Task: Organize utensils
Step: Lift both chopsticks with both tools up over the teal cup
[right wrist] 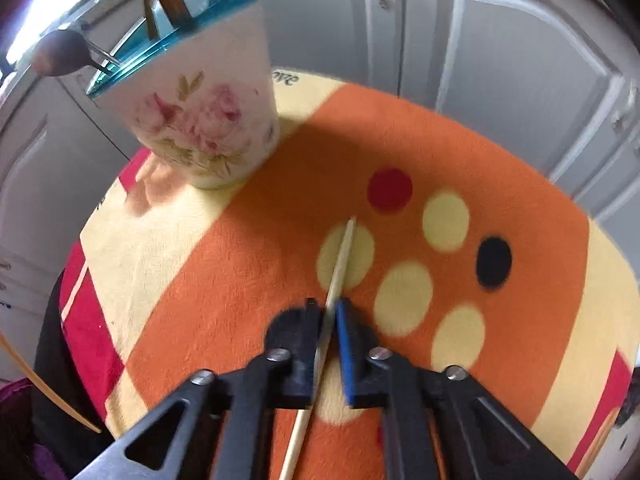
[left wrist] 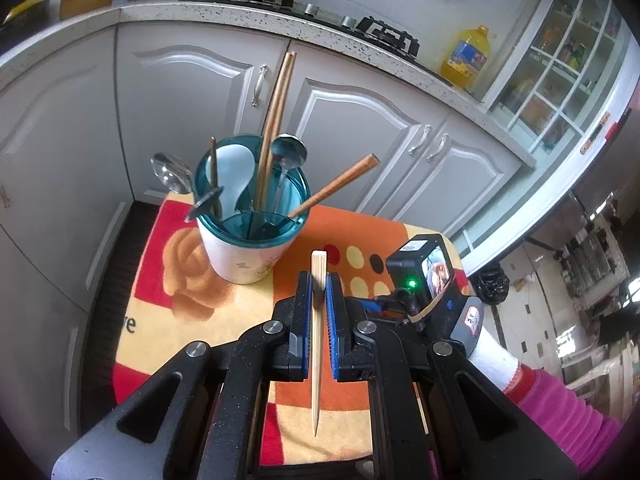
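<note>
Your left gripper (left wrist: 319, 284) sits low in the centre of the left wrist view, its blue-padded jaws clamped on a pale bamboo chopstick (left wrist: 317, 344) that stands almost vertical in the frame, square end up and pointed tip down. Above and to the left of it, the utensil holder (left wrist: 244, 248) stands on the orange patterned cloth (left wrist: 360, 236), already holding brown chopsticks (left wrist: 276, 120), metal spoons (left wrist: 290, 152) and a white spoon (left wrist: 236, 176). Your right gripper (right wrist: 329, 308), at the bottom centre of the right wrist view, is closed on a second pale chopstick (right wrist: 342, 256) that slants up and to the right over the cloth's dots. There the floral holder sits in the upper left, well apart from the jaws.
</note>
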